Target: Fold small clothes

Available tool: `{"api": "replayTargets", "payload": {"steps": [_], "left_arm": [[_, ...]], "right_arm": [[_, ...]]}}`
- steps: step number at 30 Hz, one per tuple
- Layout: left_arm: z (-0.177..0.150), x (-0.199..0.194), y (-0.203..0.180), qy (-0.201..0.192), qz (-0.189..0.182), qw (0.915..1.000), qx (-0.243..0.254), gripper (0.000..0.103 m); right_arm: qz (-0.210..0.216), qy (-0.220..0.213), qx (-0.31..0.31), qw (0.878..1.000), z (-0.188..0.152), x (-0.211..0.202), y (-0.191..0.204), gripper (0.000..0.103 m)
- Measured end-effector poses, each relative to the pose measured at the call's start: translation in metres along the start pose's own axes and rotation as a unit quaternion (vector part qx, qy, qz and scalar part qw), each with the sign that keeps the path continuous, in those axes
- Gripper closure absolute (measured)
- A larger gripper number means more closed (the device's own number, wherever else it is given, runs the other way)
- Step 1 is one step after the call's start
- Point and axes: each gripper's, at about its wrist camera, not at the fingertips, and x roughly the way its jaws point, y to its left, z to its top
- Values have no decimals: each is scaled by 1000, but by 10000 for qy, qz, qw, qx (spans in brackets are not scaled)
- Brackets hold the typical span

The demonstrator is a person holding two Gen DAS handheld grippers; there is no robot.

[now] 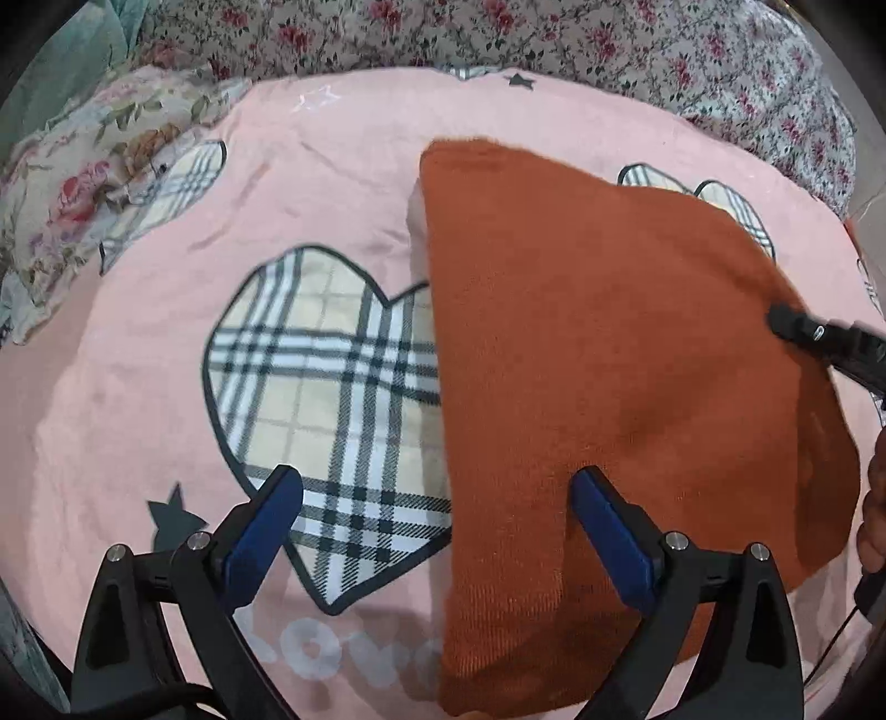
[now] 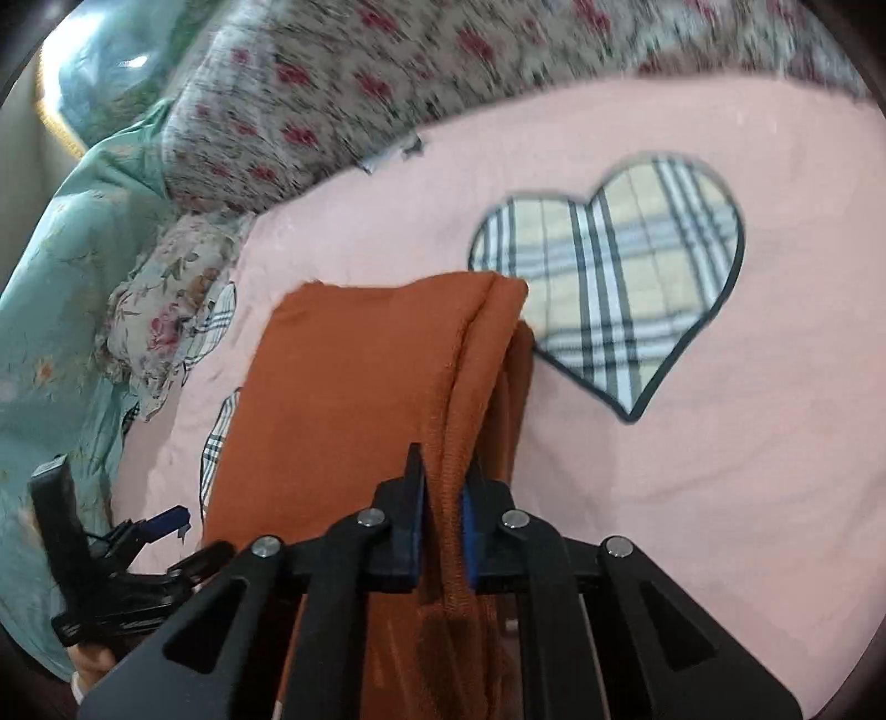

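A rust-orange knit garment (image 1: 609,354) lies folded on a pink bedsheet (image 1: 138,387) printed with plaid hearts. My left gripper (image 1: 437,498) is open, its fingers straddling the garment's left edge just above it, holding nothing. My right gripper (image 2: 443,498) is shut on the garment's (image 2: 354,387) folded edge, with several layers pinched between the blue pads. The right gripper's tip also shows in the left wrist view (image 1: 797,327) at the garment's right side. The left gripper shows at the lower left of the right wrist view (image 2: 160,520).
A floral quilt (image 1: 554,39) is bunched along the far side of the bed. A floral pillow (image 1: 72,183) and a teal cloth (image 2: 50,288) lie at the left. The pink sheet (image 2: 720,471) stretches to the right of the garment.
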Motion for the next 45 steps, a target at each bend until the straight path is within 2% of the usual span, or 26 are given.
{"api": "replayTargets", "payload": {"steps": [2, 3, 6, 10, 12, 14, 17, 24, 29, 32, 35, 45], "left_arm": [[-2, 3, 1, 23, -72, 10000, -57, 4], [-2, 2, 1, 3, -43, 10000, -37, 4], [-4, -4, -1, -68, 65, 9999, 78, 4], [-11, -15, -11, -120, 190, 9997, 128, 5], [-15, -21, -16, -164, 275, 9994, 148, 5], [-20, -27, -19, -201, 314, 9991, 185, 5], [-31, -39, -23, -272, 383, 9985, 277, 5], [-58, -58, -24, -315, 384, 9980, 389, 4], [-70, -67, -21, -355, 295, 9980, 426, 4], [-77, -71, -23, -372, 147, 9981, 479, 4], [-79, -73, -23, -391, 150, 9978, 506, 4], [-67, -66, -19, -325, 388, 9969, 604, 4]], "right_arm": [[-261, 378, 6, 9989, -7, 25, -10, 90], [-203, 405, 134, 9989, -10, 28, -16, 89], [-247, 221, 345, 9989, -11, 14, -20, 76], [-242, -71, 300, 9992, -16, -19, -10, 74], [-1, -236, 265, 9994, -25, -39, -1, 72], [161, -315, 146, 9993, -29, -47, 8, 64], [292, -296, -48, 9991, -43, -56, 19, 51], [159, -190, -367, 9990, -74, -66, 30, 42], [32, -172, -689, 9975, -86, -75, 40, 25], [14, -173, -813, 9965, -94, -78, 43, 20], [-27, -115, -888, 9960, -97, -78, 44, 16], [-224, 85, -1030, 9944, -95, -74, 48, 15]]}}
